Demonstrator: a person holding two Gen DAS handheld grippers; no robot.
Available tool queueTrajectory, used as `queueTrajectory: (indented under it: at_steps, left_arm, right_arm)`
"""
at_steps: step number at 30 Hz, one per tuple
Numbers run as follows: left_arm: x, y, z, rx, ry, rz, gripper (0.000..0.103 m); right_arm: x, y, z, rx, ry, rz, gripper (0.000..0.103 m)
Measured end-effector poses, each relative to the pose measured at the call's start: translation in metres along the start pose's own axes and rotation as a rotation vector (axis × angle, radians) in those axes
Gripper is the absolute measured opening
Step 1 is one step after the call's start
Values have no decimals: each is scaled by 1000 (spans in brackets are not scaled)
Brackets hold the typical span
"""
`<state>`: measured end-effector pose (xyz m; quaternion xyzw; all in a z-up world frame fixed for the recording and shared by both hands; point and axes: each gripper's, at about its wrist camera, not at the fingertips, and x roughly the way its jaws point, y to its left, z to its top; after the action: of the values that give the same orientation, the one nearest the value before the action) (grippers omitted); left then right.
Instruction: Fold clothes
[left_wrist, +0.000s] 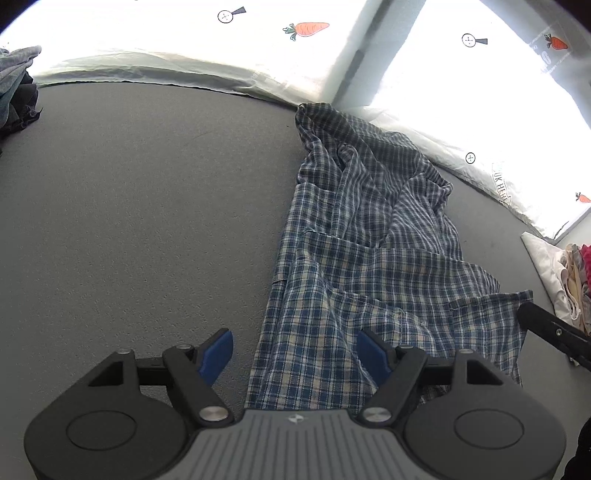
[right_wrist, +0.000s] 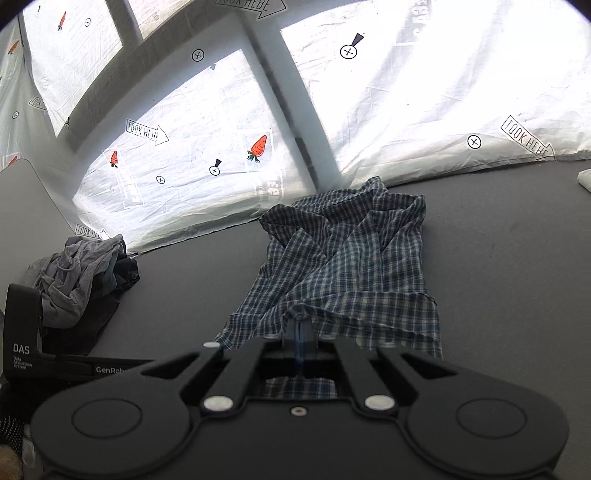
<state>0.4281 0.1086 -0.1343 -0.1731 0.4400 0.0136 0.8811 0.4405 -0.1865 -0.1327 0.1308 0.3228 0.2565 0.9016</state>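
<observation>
Jaws on the left gripper (left_wrist: 295, 354) stand spread wide with nothing between their blue pads (left_wrist: 218, 354), poised over the near left edge of the plaid shirt (left_wrist: 362, 258), while those of the right gripper (right_wrist: 300, 338) are pinched tight on a raised fold of the same shirt's near hem. This garment lies on the grey bench (left_wrist: 129, 221), its long axis running from the near hem away to the far collar end by the white printed sheeting (right_wrist: 192, 147) at the back. From the left gripper it stretches ahead and to the right; from the right gripper it stretches straight ahead. By my reading, the coming move depends on the left side taking the near edge that lies directly under its spread pads, so both near corners can be carried toward the far end. Its cloth is thin woven cotton in a blue and white check, limp and heavily creased, with bunched folds around the collar and a flatter band across the hem. A felt-like, matte surface covers the bench. On the far left sits a rumpled heap of grey and dark clothes (right_wrist: 81, 280).
</observation>
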Motion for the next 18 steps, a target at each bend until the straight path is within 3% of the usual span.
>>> queueTrajectory:
  at_steps: [5, 8, 12, 18]
  left_arm:
    - [-1, -15, 0, 79, 13, -60, 75]
    - [19, -29, -7, 151, 64, -43, 75]
    - [39, -38, -9, 203, 73, -33, 75]
    - [56, -30, 9, 132, 64, 7, 75]
  right_arm:
    - [-7, -5, 2, 59, -46, 62, 0]
    - [-1, -5, 2, 63, -26, 62, 0]
    - [4, -5, 1, 60, -13, 68, 0]
    - [24, -6, 0, 45, 34, 44, 1]
